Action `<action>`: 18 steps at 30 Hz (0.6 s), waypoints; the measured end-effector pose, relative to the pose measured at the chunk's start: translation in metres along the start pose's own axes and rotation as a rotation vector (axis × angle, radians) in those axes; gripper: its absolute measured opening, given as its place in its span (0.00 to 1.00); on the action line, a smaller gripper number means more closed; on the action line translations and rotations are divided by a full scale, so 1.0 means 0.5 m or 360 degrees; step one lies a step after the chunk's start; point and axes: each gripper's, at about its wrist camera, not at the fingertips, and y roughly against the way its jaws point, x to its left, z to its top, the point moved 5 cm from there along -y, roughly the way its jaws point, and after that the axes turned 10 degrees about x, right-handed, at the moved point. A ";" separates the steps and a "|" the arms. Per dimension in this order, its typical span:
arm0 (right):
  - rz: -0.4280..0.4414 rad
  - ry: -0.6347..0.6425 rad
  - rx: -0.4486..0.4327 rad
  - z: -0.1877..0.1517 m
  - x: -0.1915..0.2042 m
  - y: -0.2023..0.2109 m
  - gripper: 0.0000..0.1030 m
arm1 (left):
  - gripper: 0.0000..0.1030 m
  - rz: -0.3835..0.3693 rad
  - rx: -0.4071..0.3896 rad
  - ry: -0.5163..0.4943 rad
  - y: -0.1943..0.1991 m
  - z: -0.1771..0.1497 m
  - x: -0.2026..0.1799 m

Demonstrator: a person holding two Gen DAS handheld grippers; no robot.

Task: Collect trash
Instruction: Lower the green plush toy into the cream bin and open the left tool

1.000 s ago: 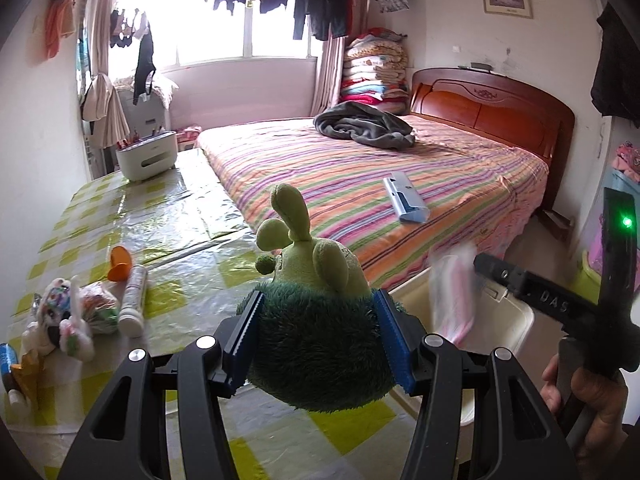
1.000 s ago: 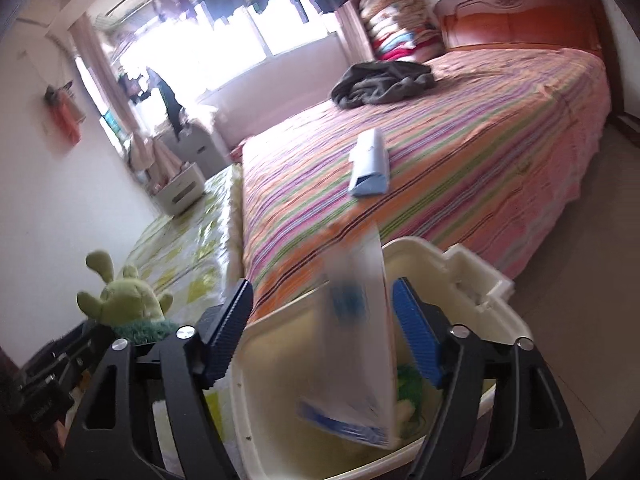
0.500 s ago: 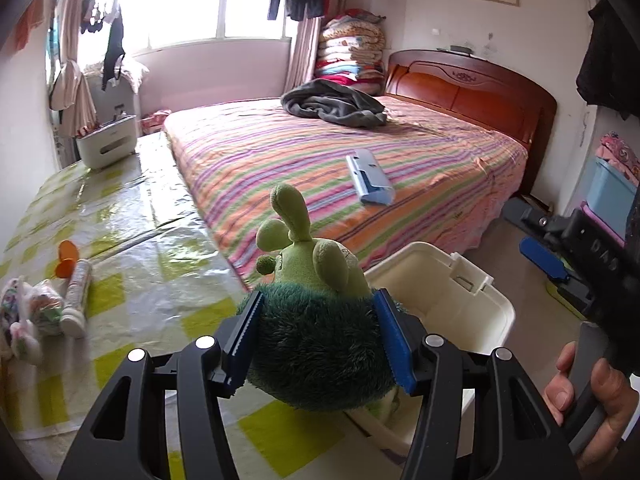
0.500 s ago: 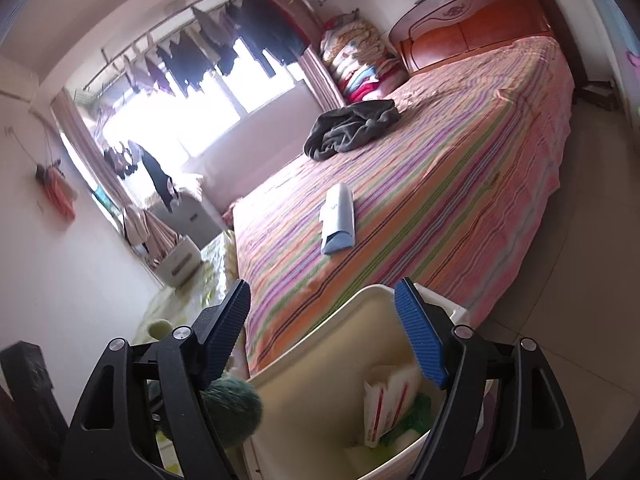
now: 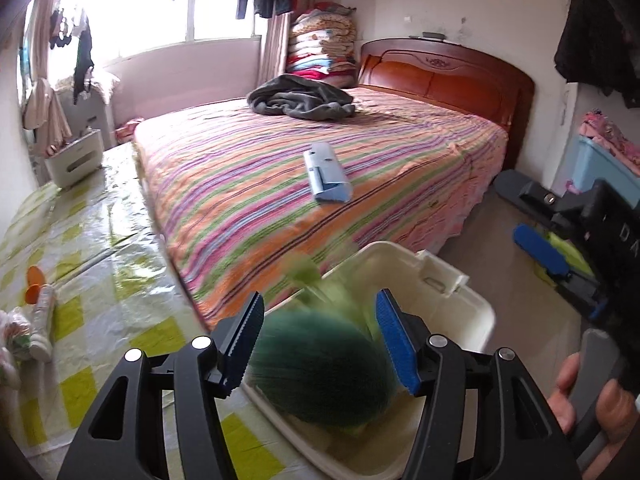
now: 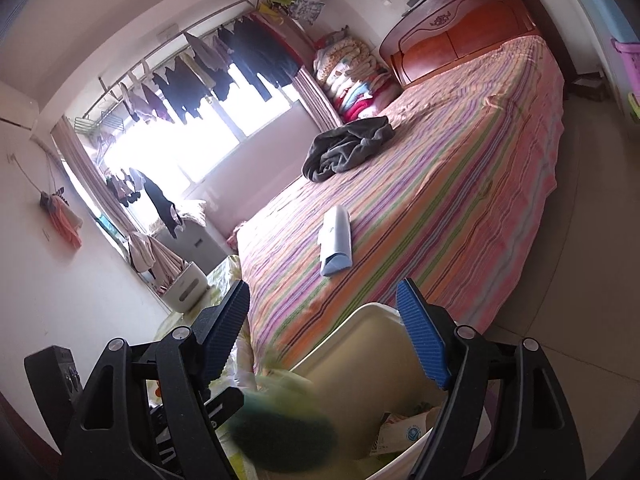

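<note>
- Left wrist view: the left gripper (image 5: 320,338) has its jaws opening. Between them sits one blurred green plush toy (image 5: 320,372). A gap shows on the left side, so the pads no longer seem to press on it.
- The toy hangs over the near part of one cream plastic bin (image 5: 456,312), which lies directly ahead of and under the jaws. Judged from this, the toy is being dropped in, and this step is nearly done.
- To the left of the jaws lies the worktop (image 5: 100,264), covered in yellow-checked plastic. On it are one orange-capped tube (image 5: 42,304) and, at the picture's edge, a small cluster of packets (image 5: 14,340), too cut off to count. These look like what is left to collect.
- Far ahead of the jaws, one pale blue box (image 5: 326,176) lies on the striped bed (image 5: 400,152); whether it is trash is unclear.
- To the right of the jaws a hand (image 5: 592,408) holds the other tool's handle.
- Right wrist view: the right gripper (image 6: 324,332) has its jaws wide apart and empty.
- Just below the jaws the bin holds at least one white printed wrapper (image 6: 404,434), with the toy to its left. So some trash is already in.
</note>
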 end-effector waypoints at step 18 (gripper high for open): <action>0.0075 0.0089 0.0105 -0.032 0.067 -0.042 0.73 | 0.72 0.0116 -0.0059 0.0156 0.056 -0.032 0.080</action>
